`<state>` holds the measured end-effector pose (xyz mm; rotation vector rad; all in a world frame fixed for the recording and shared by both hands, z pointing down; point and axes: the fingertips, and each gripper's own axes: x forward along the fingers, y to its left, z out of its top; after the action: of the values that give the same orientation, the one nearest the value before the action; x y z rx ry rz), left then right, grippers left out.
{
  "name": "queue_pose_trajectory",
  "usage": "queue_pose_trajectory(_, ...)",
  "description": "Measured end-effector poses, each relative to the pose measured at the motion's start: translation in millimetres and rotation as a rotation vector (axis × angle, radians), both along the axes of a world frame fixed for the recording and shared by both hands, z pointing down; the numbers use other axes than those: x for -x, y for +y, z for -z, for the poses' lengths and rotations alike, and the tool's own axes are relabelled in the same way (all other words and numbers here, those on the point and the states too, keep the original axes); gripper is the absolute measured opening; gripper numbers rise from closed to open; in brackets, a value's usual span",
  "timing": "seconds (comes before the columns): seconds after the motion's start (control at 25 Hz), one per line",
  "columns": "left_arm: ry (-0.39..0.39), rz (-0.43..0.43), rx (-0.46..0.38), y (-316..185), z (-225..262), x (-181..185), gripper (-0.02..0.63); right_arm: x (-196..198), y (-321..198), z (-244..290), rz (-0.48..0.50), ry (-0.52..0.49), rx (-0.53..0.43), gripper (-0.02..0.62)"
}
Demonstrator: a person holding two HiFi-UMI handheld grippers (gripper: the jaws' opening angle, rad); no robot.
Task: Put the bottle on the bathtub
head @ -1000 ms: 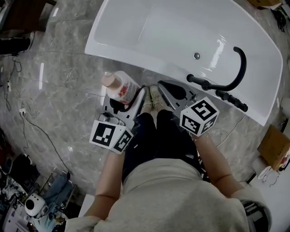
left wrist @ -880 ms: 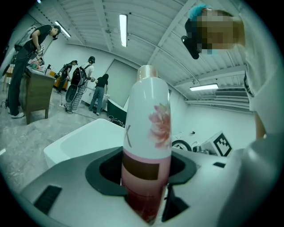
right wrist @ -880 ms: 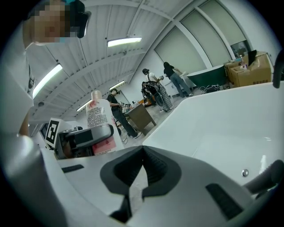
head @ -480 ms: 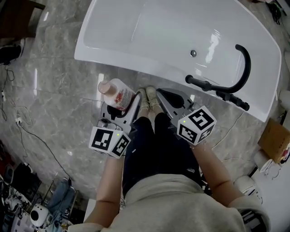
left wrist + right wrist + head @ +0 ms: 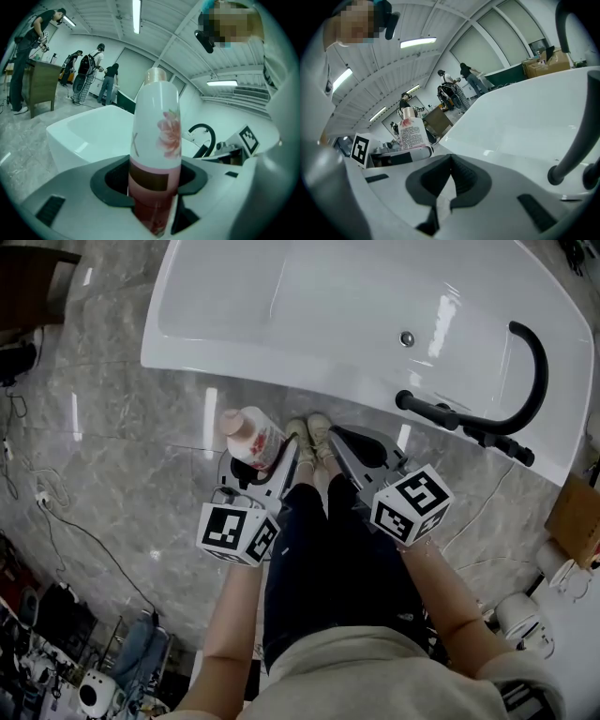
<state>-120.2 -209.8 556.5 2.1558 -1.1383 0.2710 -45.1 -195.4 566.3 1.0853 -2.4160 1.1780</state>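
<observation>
A white and pink bottle (image 5: 251,432) with a flower print and a beige cap stands upright between the jaws of my left gripper (image 5: 253,454), which is shut on its lower body. In the left gripper view the bottle (image 5: 156,140) fills the middle, gripped at its pink base by my left gripper (image 5: 154,185). The white bathtub (image 5: 187,352) lies just beyond both grippers. My right gripper (image 5: 345,435) is shut with nothing in it, beside the person's shoes (image 5: 309,435). The right gripper view shows its pads met at the tip of my right gripper (image 5: 450,180), with the bottle (image 5: 411,133) off to its left.
A curved black faucet handle (image 5: 530,371) rests on the tub's right rim (image 5: 525,122). Cables (image 5: 47,493) trail over the grey marble floor at left. A cardboard box (image 5: 577,521) sits at far right. Several people (image 5: 93,70) stand far behind the tub.
Both grippers have sunk lower in front of the tub, the bottle still held in the left one. The right gripper stays shut.
</observation>
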Motion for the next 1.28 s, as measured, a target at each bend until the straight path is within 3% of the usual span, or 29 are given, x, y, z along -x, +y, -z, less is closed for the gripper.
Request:
queue_pose_trajectory(0.24,-0.014,-0.092,-0.061,-19,-26,-16,0.235,-8,0,-27,-0.006,0.010,0.025,-0.002)
queue_pose_trajectory(0.56,-0.044,-0.112,-0.159,-63,-42,-34,0.236,-17,-1,-51,-0.004,0.002,0.032,-0.002)
queue_pose_trajectory(1.28,-0.068,-0.163,-0.259,-133,-59,-71,0.236,-21,-55,-71,-0.103,-0.011,-0.008,-0.002)
